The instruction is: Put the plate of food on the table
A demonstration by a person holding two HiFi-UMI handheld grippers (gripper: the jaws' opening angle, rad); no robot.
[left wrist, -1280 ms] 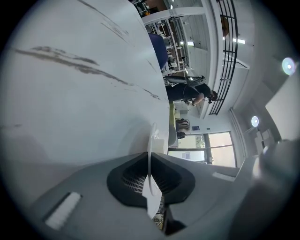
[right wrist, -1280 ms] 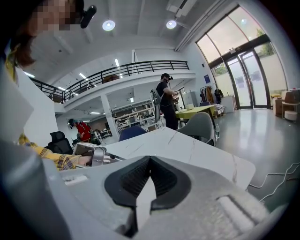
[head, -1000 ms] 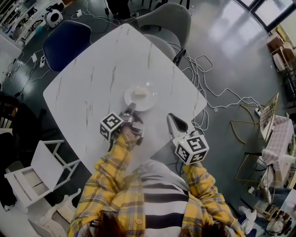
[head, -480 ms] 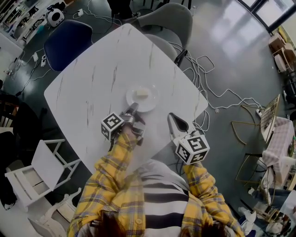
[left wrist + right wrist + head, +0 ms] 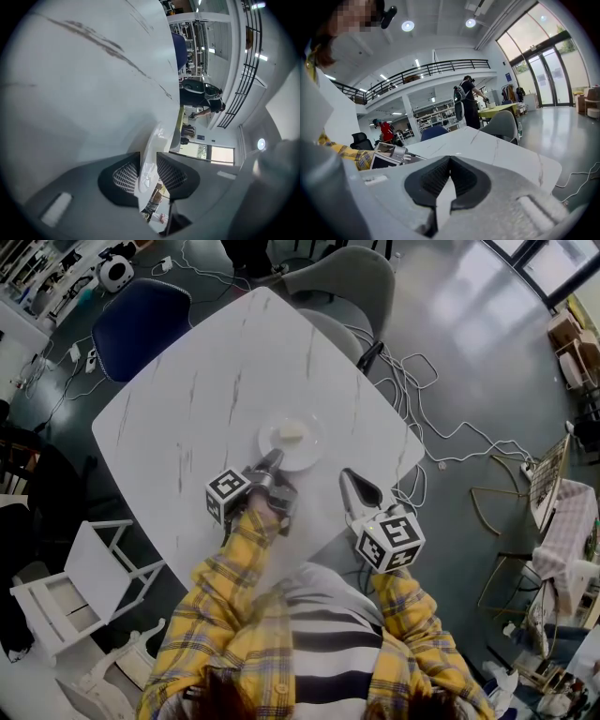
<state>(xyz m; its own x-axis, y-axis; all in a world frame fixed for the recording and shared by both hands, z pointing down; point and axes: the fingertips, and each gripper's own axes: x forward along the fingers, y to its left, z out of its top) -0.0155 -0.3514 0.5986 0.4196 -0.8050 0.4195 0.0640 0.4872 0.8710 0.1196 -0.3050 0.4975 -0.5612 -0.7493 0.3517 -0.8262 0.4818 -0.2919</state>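
Plate [image 5: 302,455] with a pale piece of food [image 5: 292,431] on it rests flat on the white marbled table [image 5: 234,362], near the middle and a little toward its right-hand corner. Judged from that, the main part of the task is done: the dish is down, level, and well in from every edge.

The left gripper [image 5: 275,457] reaches to the side of the plate that faces the person. In the left gripper view the thin white rim runs between its two dark ribbed pads [image 5: 125,176], and the jaws are opening; a slit of background shows between the rim and the pad on the other side, so the claw looks to be letting go, not clamping.

The right gripper [image 5: 345,474] hovers over the table's near right edge, well apart from the plate. Its jaws are closed against each other with nothing between them, as the right gripper view shows.

What seems left is small: free the rim fully and draw the left claw back toward the near edge without dragging or tipping the dish.
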